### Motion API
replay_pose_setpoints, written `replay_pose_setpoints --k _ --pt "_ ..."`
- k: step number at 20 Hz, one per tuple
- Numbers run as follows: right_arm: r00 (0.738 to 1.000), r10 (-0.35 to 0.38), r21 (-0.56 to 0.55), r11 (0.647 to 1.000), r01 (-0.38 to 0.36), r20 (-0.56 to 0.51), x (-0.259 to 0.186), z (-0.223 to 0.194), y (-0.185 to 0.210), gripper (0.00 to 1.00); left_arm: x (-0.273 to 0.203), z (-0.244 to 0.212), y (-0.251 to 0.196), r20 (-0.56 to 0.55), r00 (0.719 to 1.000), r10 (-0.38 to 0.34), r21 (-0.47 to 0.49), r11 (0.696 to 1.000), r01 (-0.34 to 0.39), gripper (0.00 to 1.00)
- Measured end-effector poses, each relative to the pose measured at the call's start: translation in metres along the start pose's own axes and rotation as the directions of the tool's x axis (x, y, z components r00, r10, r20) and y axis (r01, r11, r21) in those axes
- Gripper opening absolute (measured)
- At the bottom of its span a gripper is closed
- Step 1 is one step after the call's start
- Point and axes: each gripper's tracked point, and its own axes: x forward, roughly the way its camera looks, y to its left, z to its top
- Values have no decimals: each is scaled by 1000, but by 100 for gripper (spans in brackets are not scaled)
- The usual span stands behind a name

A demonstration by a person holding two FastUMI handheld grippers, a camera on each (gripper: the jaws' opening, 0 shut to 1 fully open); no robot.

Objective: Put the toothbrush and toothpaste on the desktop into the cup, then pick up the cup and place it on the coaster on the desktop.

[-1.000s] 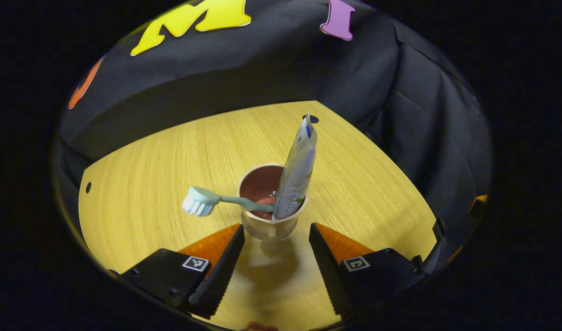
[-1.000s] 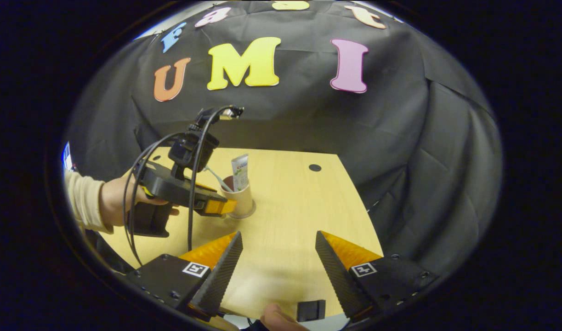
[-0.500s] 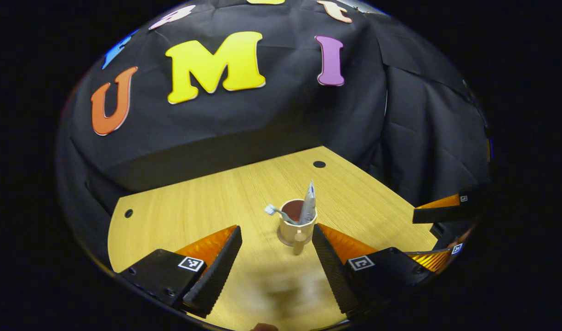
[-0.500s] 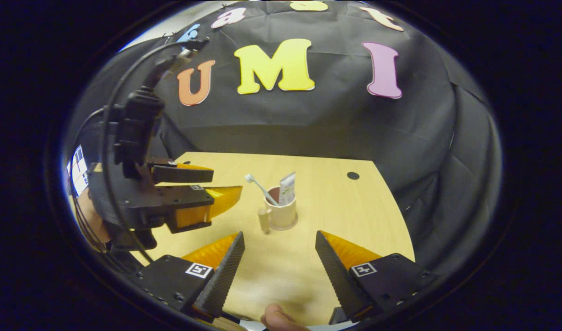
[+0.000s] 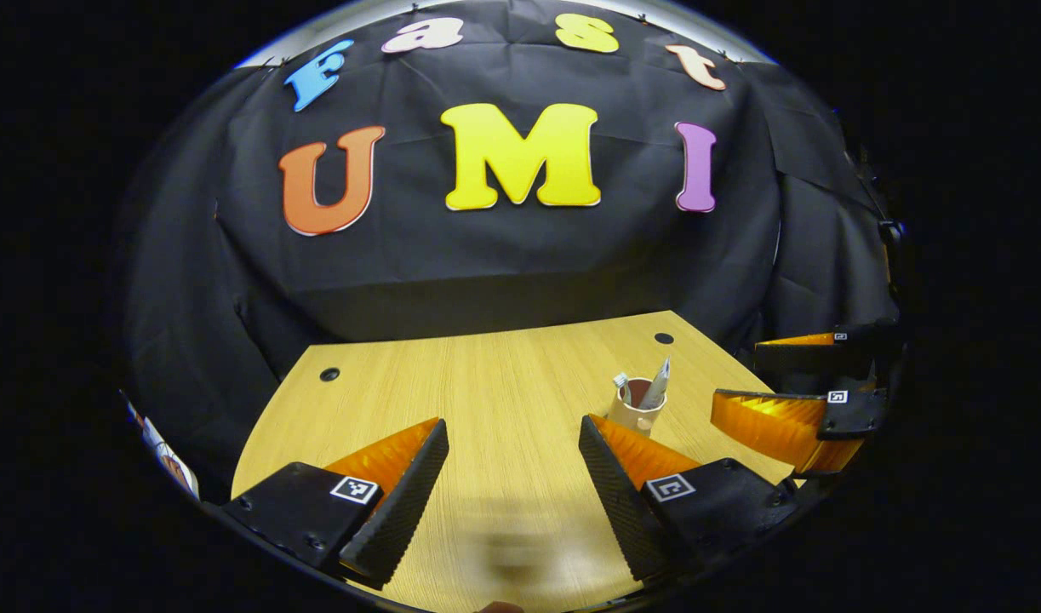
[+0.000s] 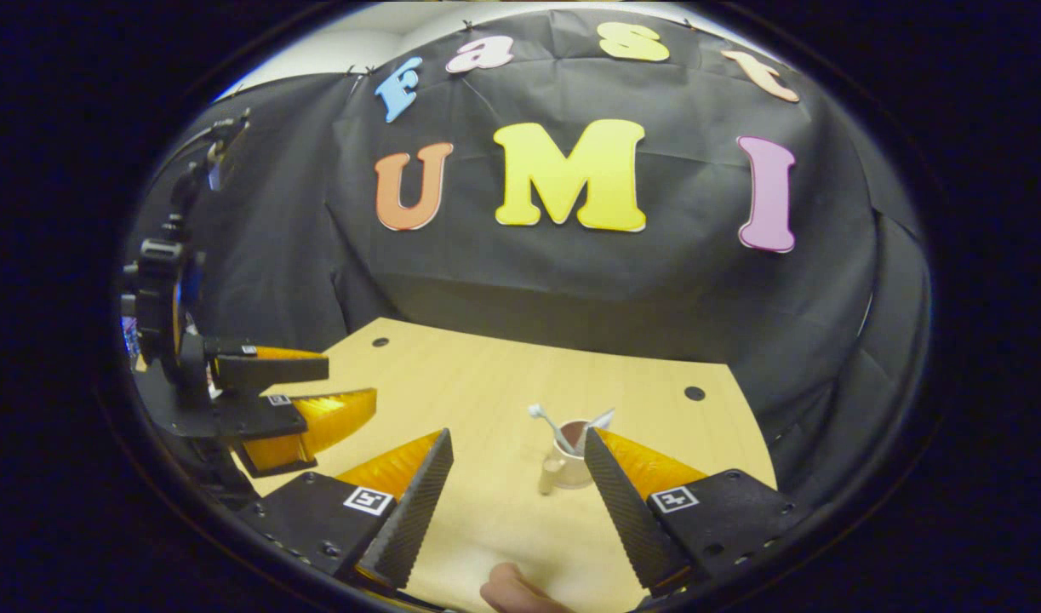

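A beige cup (image 5: 636, 415) with a dark red inside stands upright on the wooden desktop (image 5: 486, 383). In it stand a toothbrush (image 5: 622, 380) and a toothpaste tube (image 5: 658, 383). Whether a coaster lies under the cup I cannot tell. My left gripper (image 5: 511, 426) is open and holds nothing; the cup is past its right finger. My right gripper (image 6: 517, 436) is open too, with the cup (image 6: 567, 466), toothbrush (image 6: 539, 415) and toothpaste tube (image 6: 598, 421) just beyond its right finger. Each view also has the other gripper: the right gripper (image 5: 737, 373) and the left gripper (image 6: 350, 383), both open.
The desktop has two small round holes near its back edge (image 5: 329, 374) (image 5: 663, 338). Black cloth closes the back and right sides. A thumb (image 6: 511, 592) shows at the bottom of the right gripper view.
Both grippers have drawn back and up from the cup, which now looks smaller and farther off. The left gripper, which straddled the cup a second ago, is well clear of it.
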Motion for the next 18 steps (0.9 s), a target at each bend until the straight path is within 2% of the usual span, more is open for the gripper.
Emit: replay_pose_setpoints --k 4,10,13,18 --pt "997 -63 -31 997 65 48 1 16 4 94 -10 0 16 42 999 1 -61 998 2 98" --pt "979 -169 -10 985 171 111 4 38 7 94 -18 25 22 141 989 -51 -62 996 60 98" --pt "971 -188 -14 981 192 149 6 48 13 95 -14 33 24 174 981 -84 -50 994 94 98" --pt "975 -176 -68 980 186 137 14 49 29 95 -5 28 29 158 982 -103 -84 989 118 98"
